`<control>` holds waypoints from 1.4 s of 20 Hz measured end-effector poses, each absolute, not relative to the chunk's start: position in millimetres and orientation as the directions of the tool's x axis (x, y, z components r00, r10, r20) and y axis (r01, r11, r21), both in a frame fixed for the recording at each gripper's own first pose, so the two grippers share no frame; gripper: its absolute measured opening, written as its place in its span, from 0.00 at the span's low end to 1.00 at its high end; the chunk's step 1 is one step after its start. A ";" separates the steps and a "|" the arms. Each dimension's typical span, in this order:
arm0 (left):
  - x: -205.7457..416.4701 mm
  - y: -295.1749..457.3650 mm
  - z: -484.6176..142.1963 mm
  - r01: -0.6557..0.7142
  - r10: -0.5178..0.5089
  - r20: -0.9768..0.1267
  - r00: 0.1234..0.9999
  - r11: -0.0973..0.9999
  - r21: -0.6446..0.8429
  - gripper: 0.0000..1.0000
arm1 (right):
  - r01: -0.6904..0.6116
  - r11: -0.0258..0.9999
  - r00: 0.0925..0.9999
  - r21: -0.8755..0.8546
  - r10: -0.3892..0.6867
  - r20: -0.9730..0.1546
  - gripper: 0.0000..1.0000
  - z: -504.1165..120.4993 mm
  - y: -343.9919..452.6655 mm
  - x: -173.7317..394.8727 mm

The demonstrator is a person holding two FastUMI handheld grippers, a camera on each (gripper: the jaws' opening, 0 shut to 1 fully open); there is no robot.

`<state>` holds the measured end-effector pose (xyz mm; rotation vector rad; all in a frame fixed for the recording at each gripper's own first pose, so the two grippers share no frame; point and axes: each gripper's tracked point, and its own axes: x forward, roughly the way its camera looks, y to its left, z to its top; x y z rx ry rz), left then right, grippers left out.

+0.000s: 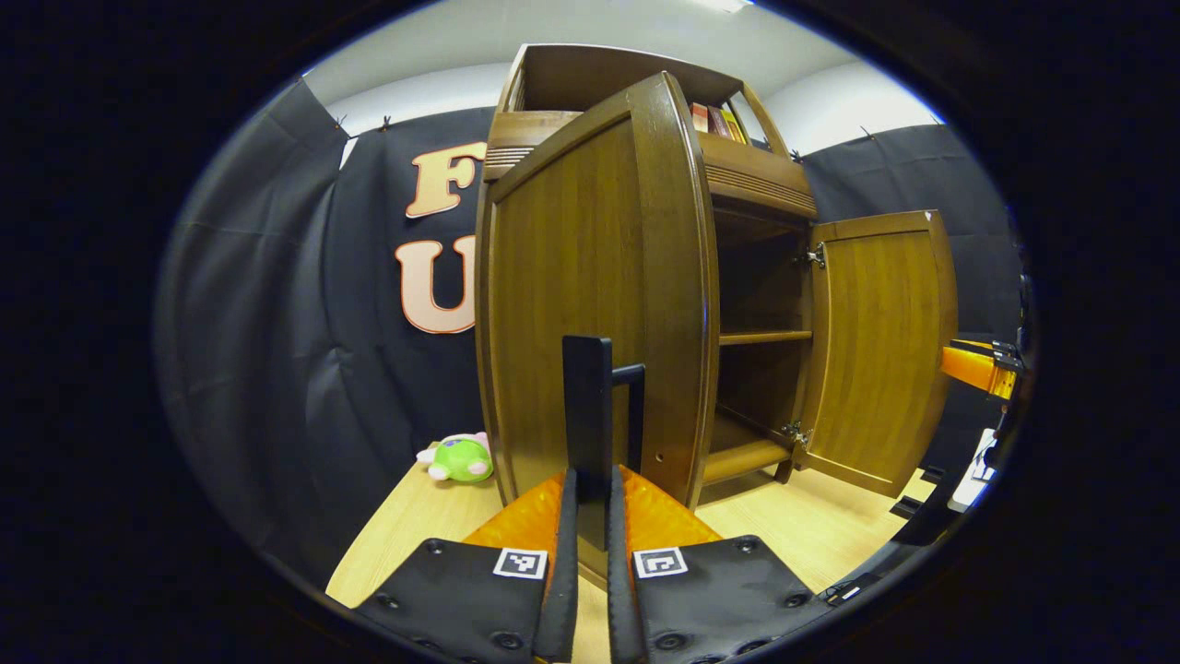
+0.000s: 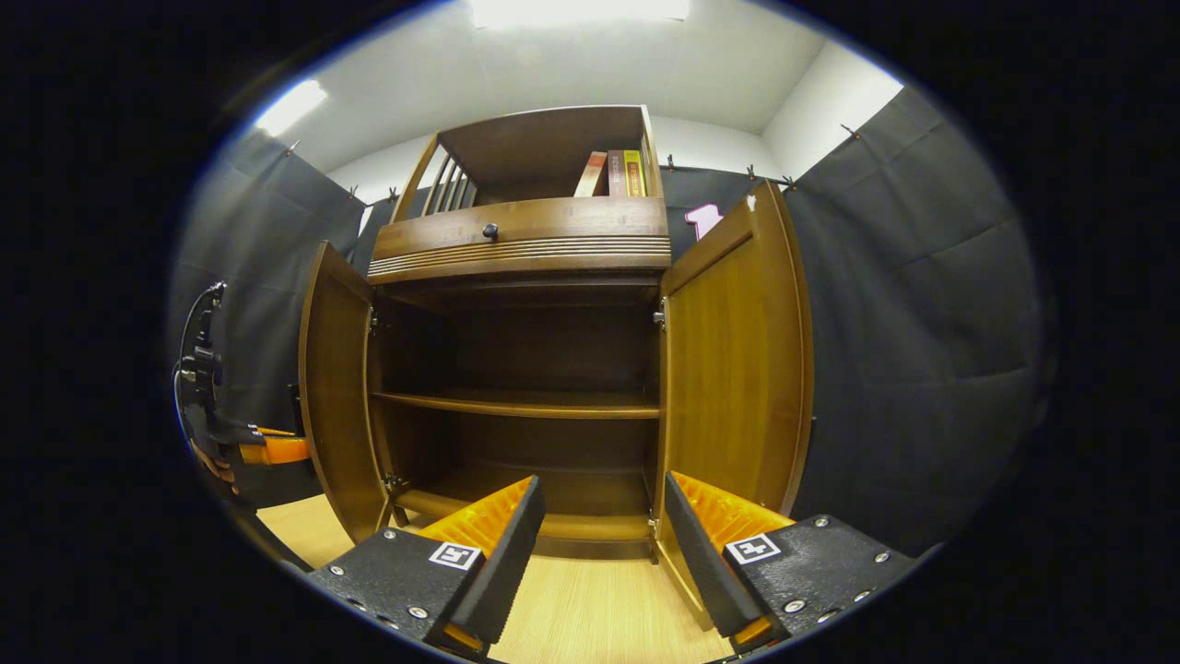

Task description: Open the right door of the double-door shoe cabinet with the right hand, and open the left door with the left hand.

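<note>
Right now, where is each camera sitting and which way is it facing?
Left gripper view: rides the left tongs, close against the left door; its fingers clamp the door handle.
Right gripper view: rides the right tongs, facing the open cabinet's shelf; fingers spread, holding nothing.
Shared: both doors open, the right door, the books on top; each catches the other gripper at its edge.

Pale wood floor [image 1: 811, 526], shoe cabinet [image 1: 590, 277] standing directly on it with both doors swung open, green and pink plush toy [image 1: 458, 458] lying on the floor just beside the cabinet's left side, near the black cloth wall
</note>
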<state>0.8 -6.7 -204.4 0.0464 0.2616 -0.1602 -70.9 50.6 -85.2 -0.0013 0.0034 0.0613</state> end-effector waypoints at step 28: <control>-34.1 90.3 -174.7 0.001 0.013 -0.222 0.975 0.998 0.066 0.11 | -0.140 0.990 0.989 0.024 0.141 -0.040 0.81 -95.9 96.1 -64.9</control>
